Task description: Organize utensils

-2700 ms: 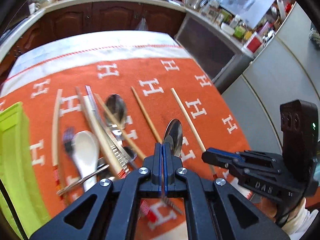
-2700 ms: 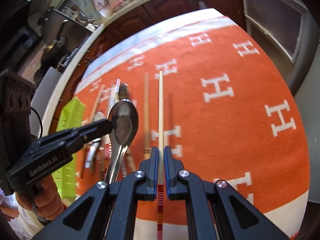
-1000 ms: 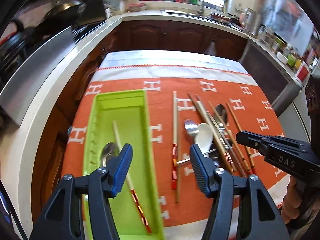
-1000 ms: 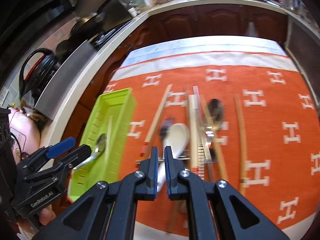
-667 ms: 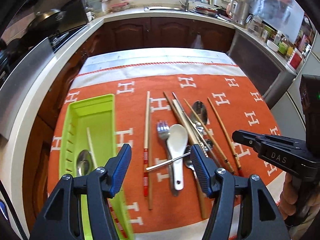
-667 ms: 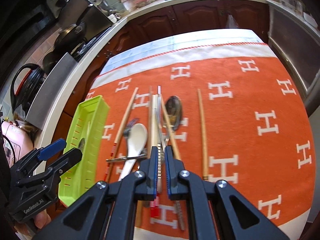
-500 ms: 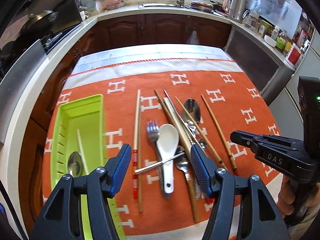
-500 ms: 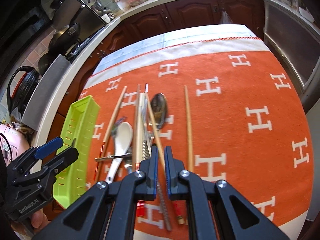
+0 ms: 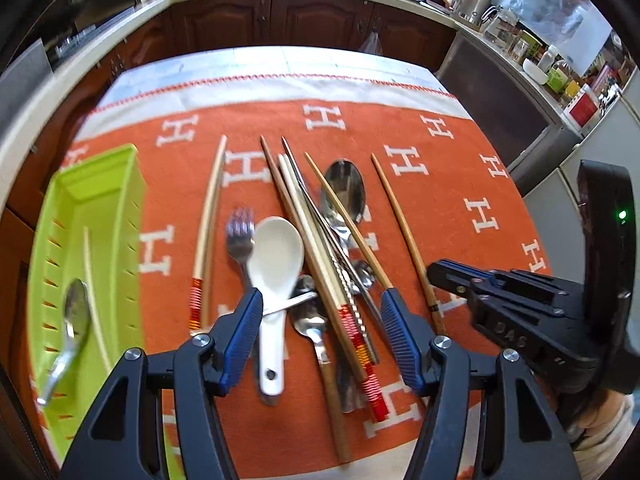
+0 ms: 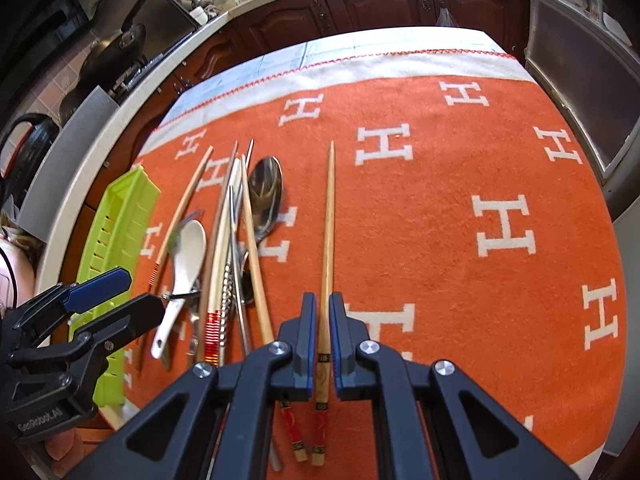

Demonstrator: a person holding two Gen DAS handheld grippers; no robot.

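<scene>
Gleaming steel spoon [image 9: 344,192], smooth bamboo chopstick [image 10: 328,220]

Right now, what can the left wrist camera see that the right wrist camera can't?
Only the left wrist view looks down into the green tray, where a metal spoon and one chopstick lie. Only the right wrist view shows the pans on the stove and the lone chopstick lined up with the shut right tool. Both show the orange cloth, the white spoon and the utensil pile. The left tool is open and empty.
</scene>
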